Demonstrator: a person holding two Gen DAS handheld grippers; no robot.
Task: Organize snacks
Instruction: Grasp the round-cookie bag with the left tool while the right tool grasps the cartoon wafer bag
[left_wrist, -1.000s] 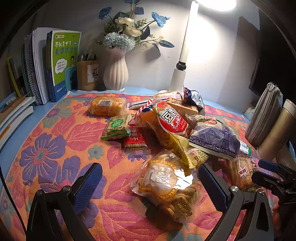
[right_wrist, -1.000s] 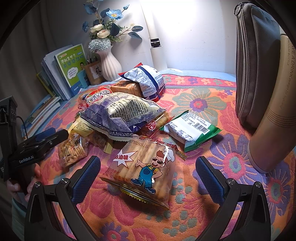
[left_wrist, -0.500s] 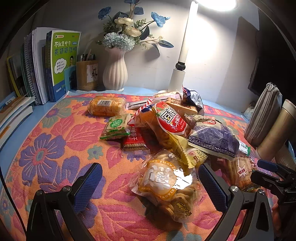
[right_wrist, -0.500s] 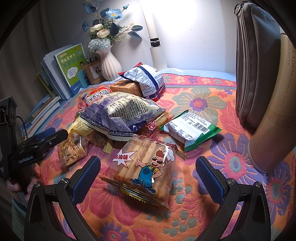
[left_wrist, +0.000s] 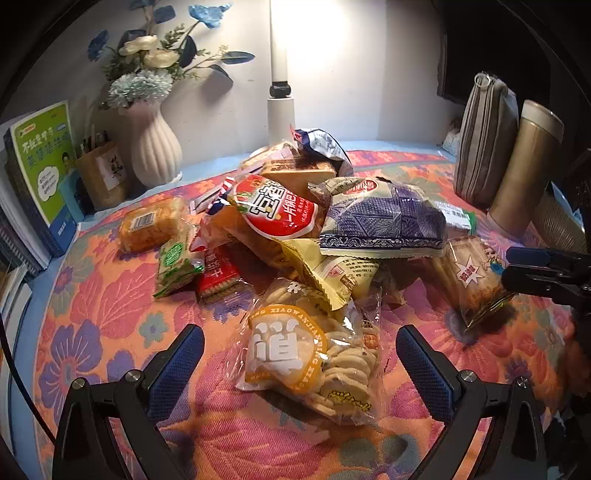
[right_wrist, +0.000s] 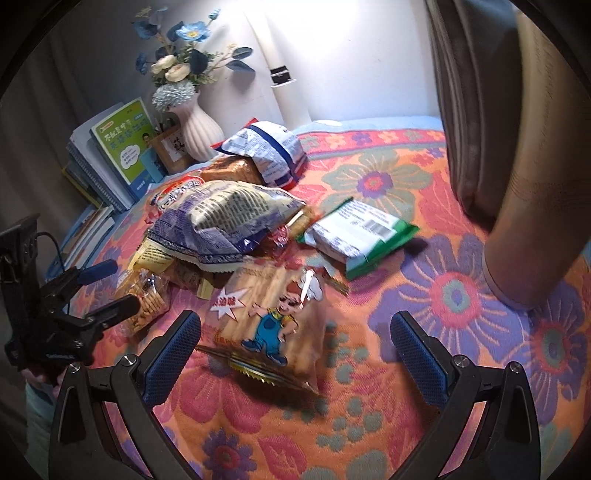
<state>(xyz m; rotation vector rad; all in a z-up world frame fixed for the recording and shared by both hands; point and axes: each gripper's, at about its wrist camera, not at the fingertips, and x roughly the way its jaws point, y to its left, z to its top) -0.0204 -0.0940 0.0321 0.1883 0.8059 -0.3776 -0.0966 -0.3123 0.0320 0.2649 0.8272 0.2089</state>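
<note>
With both sets of jaws spread wide and empty, the left gripper should straddle the clear crinkly bag of round biscuits at the heap's near edge, the right gripper the cartoon-chef biscuit packet, pinching gently

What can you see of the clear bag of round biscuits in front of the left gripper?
The clear bag of round biscuits is crinkly transparent plastic with an orange-rimmed label bearing a white character. It lies flat on the floral cloth, sealed as far as shows, between the open fingers of the left gripper, untouched. A yellow packet overlaps its far end.
</note>
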